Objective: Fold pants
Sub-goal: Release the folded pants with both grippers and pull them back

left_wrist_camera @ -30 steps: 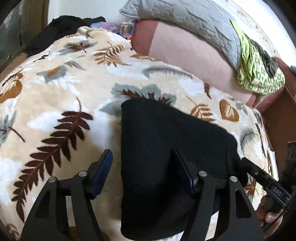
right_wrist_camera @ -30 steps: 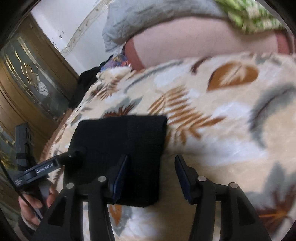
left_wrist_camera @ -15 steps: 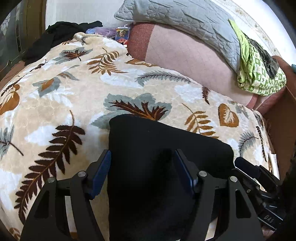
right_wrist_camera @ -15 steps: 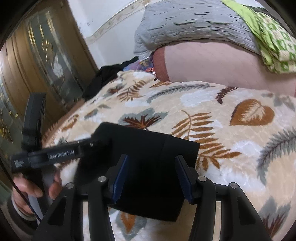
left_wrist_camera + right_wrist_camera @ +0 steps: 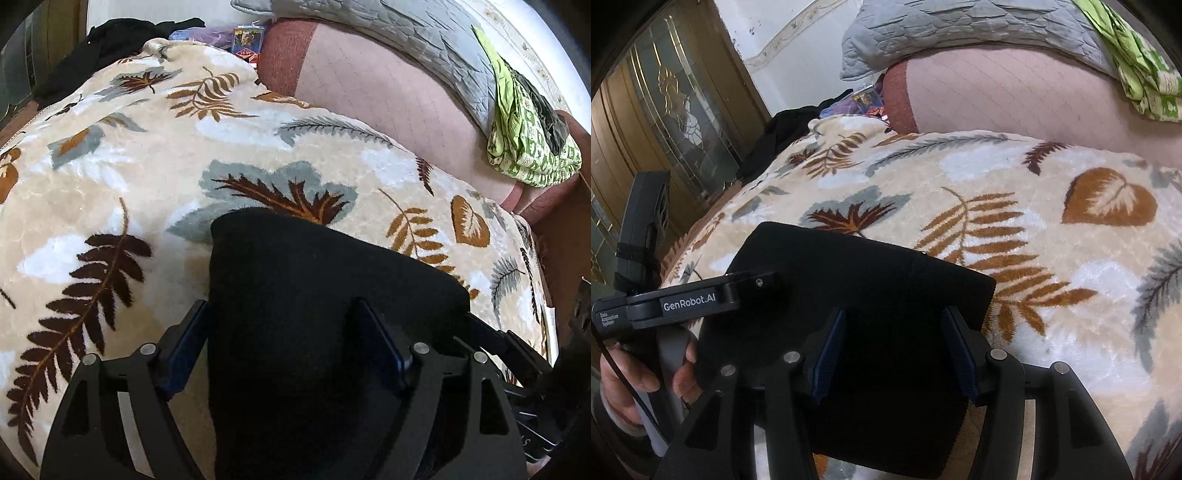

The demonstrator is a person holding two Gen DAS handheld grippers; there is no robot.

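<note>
The black pants (image 5: 317, 295) lie folded into a compact rectangle on the leaf-patterned blanket (image 5: 155, 173). They also show in the right wrist view (image 5: 849, 280). My left gripper (image 5: 284, 350) is open, its fingers straddling the left part of the fold. My right gripper (image 5: 894, 350) is open over the near right part of the pants. The left gripper's body (image 5: 687, 299) shows in the right wrist view, resting at the pants' left edge.
A pink bolster (image 5: 384, 92) and a grey quilted pillow (image 5: 406, 33) lie at the back. A green patterned cloth (image 5: 524, 144) sits at the back right. Dark clothing (image 5: 122, 33) is piled at the back left. A wooden glass-panelled door (image 5: 665, 122) stands on the left.
Both grippers have shifted nearer over the folded pants, so the pants fill more of each view. The jaws stayed open and the pants kept their folded shape.
</note>
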